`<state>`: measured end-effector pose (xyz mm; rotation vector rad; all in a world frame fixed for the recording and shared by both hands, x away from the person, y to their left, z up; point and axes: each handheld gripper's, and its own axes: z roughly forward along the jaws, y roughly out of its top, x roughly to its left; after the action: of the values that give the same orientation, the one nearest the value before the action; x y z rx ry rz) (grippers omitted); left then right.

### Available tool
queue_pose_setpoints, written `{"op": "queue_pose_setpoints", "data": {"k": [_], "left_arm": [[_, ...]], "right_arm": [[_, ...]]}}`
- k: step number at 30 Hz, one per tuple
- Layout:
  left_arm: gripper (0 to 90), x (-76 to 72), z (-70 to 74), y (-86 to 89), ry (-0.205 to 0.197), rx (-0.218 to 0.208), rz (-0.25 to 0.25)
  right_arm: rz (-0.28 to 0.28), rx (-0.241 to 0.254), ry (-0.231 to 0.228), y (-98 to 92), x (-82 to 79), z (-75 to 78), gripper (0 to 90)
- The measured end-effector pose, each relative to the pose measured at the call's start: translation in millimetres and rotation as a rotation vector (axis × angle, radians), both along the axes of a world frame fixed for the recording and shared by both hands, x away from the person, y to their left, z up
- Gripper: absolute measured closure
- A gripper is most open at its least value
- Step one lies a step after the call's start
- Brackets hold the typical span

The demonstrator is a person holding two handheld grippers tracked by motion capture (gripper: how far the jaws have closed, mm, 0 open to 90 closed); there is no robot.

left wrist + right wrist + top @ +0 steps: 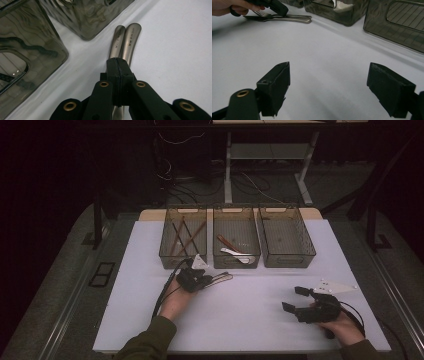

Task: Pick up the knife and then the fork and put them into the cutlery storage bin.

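Item: two metal cutlery handles (pixel 125 41), side by side, lying on the white worktop (pixel 250 315) just in front of the middle bin (pixel 236 237); in the right gripper view the pair (pixel 287 18) shows fork tines at the held end. Holder: left gripper (pixel 216 279), jaws closed tight on both pieces at once, handle ends projecting beyond the jaws toward the bins. Right gripper (pixel 292 299): jaws wide, nothing between them, resting low over bare worktop well apart from the cutlery. Containers: three smoky translucent bins in a row at the far edge; left bin (pixel 183 237) holds long thin brown sticks, middle bin holds a brown piece and a pale utensil, right bin (pixel 286 237) appears empty. Risk, as judged: two smooth pieces pinched together may slide against each other, so one could slip free on lifting; the long free ends could also strike a bin wall and twist the pair out of the grip.
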<state>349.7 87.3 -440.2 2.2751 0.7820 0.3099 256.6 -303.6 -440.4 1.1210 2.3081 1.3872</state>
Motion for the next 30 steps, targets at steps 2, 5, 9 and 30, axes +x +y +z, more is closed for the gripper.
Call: {"op": "queue_pose_setpoints", "data": {"k": [2, 5, 9, 30], "left_arm": [[89.4, 0.2, 0.5, 1.1, 0.007, 0.006, -0.003], [89.5, 0.2, 1.1, 4.0, 0.019, 0.012, -0.011], [89.5, -0.5, 0.3, 5.1, 0.015, 0.031, -0.02], [89.4, -4.4, -4.7, -16.9, 0.008, 0.016, -0.131]], "right_arm": [[0.001, 0.001, 0.0, -0.6, 0.2, -0.1, 18.3], [0.002, 0.002, 0.001, -0.9, 0.3, -0.2, 18.4], [0.002, 0.001, 0.002, -0.8, 0.3, -0.3, 18.4], [0.007, 0.003, 0.004, -0.1, 1.0, -0.1, 18.3]]}}
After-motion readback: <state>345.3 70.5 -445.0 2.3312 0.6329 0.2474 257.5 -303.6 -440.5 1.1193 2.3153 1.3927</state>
